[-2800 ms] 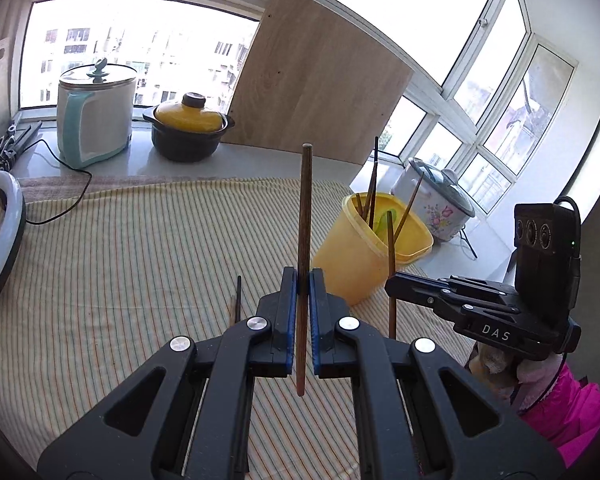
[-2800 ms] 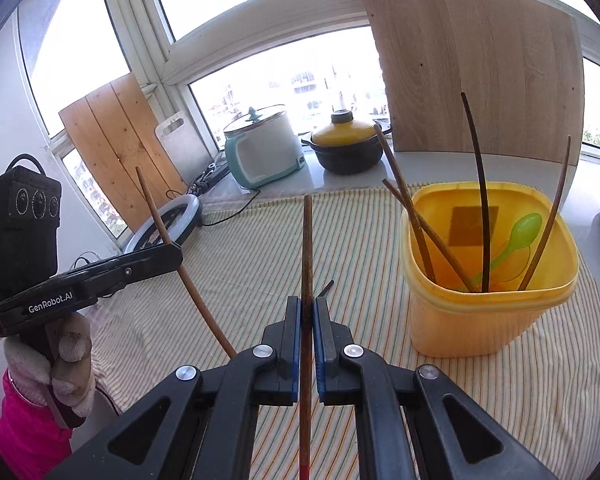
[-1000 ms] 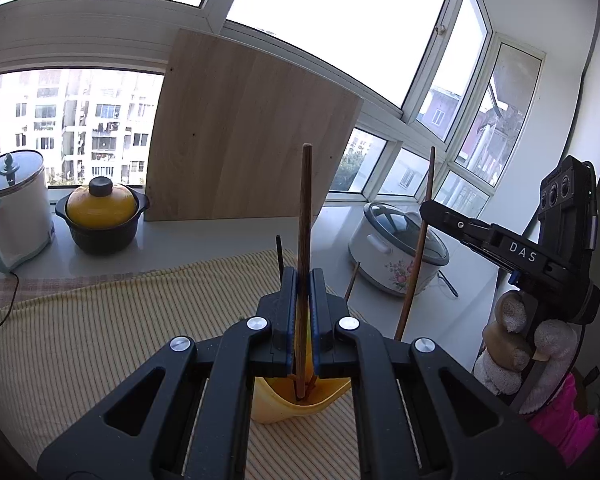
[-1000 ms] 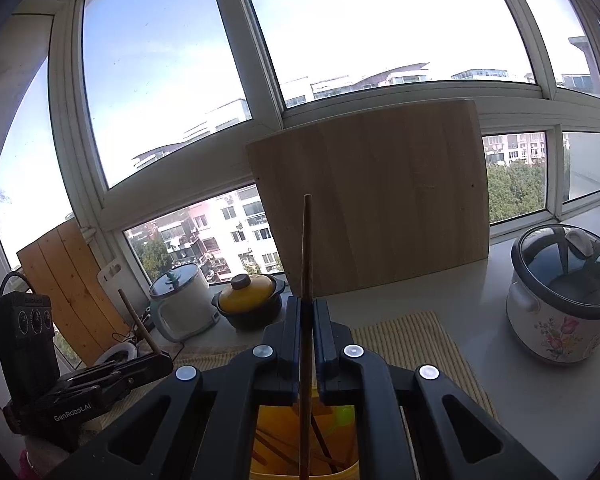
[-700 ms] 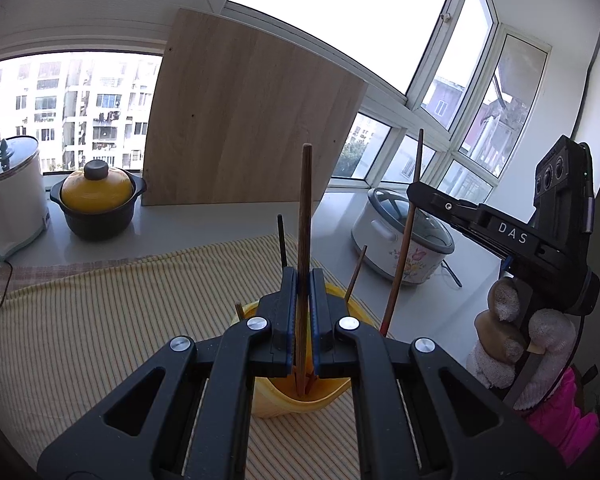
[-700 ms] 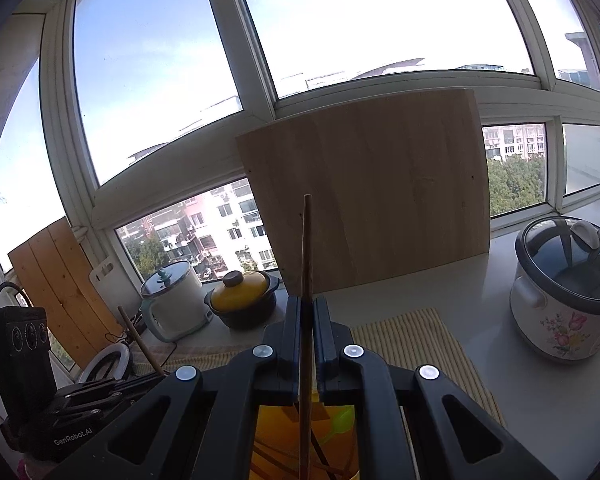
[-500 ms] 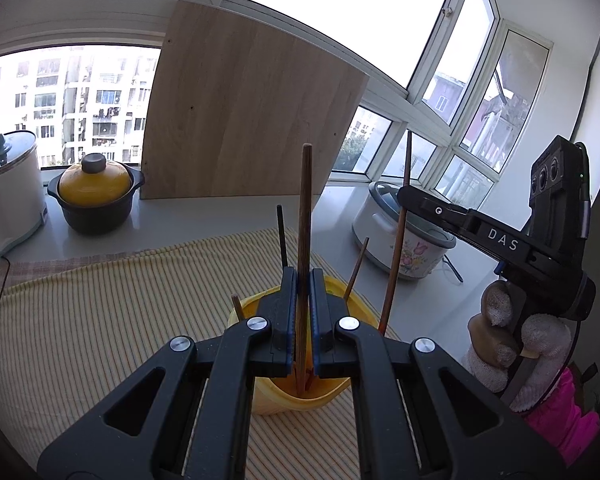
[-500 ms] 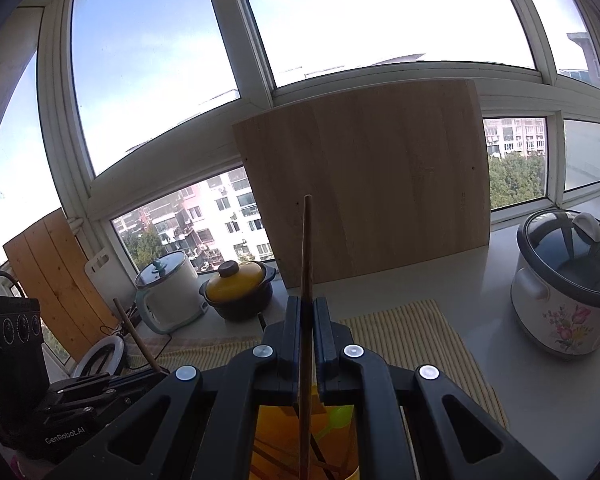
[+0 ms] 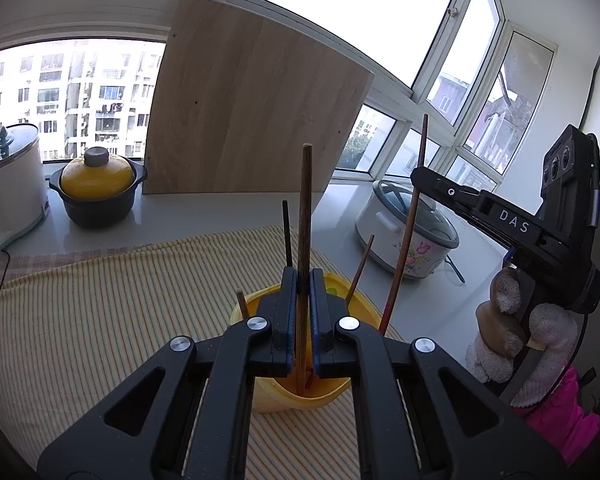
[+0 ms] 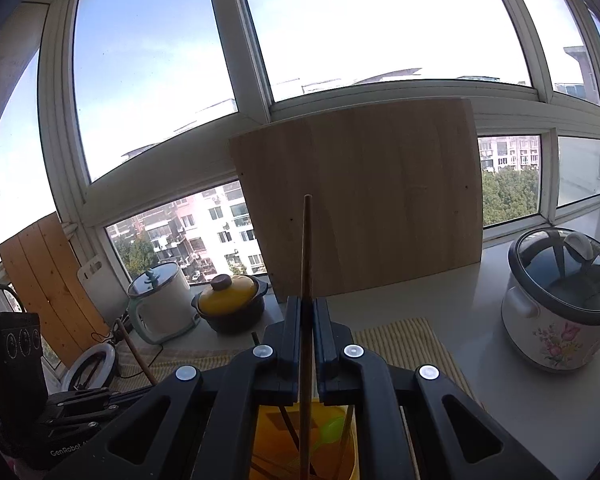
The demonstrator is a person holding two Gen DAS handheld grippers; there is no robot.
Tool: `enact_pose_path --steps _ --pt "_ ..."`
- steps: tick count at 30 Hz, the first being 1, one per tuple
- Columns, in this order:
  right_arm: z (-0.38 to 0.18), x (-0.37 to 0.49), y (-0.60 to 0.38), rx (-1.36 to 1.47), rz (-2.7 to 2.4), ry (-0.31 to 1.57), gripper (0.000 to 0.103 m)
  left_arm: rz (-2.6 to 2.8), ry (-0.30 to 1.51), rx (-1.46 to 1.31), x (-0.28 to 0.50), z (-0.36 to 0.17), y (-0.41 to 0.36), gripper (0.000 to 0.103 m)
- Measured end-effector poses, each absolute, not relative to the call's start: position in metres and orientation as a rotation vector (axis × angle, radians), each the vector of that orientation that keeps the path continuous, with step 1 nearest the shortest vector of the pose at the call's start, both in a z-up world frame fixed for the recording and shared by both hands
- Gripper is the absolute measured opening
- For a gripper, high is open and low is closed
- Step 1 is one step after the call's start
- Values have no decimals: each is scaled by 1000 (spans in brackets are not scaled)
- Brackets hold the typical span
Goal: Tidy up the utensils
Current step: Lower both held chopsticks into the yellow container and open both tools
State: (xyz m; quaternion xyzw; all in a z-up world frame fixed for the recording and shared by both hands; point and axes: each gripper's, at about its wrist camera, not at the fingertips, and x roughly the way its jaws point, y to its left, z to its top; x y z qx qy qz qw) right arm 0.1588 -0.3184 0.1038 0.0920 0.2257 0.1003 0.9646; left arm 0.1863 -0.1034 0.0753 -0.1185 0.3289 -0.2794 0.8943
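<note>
Striped surface: both tools have swung over the yellow tub at 6 o'clock, each clamping a chopstick, ready to drop.

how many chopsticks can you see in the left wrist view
5. One clamped upright in the left hand-held gripper, its chopstick over the yellow container. One in the right hand-held gripper. Three stand in the container: black, brown and a short tip. More may be hidden.
</note>
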Motion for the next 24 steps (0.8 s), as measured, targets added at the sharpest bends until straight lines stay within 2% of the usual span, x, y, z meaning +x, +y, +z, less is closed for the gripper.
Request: enact_pose_path --steps 20,21,22,24 --pt "47 121 -305 161 252 614 6 -557 687 -265 182 70 -93 4" --pt "46 120 -304 159 257 618 10 -558 686 -263 181 69 -92 7" --pt "46 119 -303 155 260 621 19 -559 685 -260 180 69 -92 10" --pt "46 115 -302 153 258 620 28 -557 682 -255 176 70 -89 25"
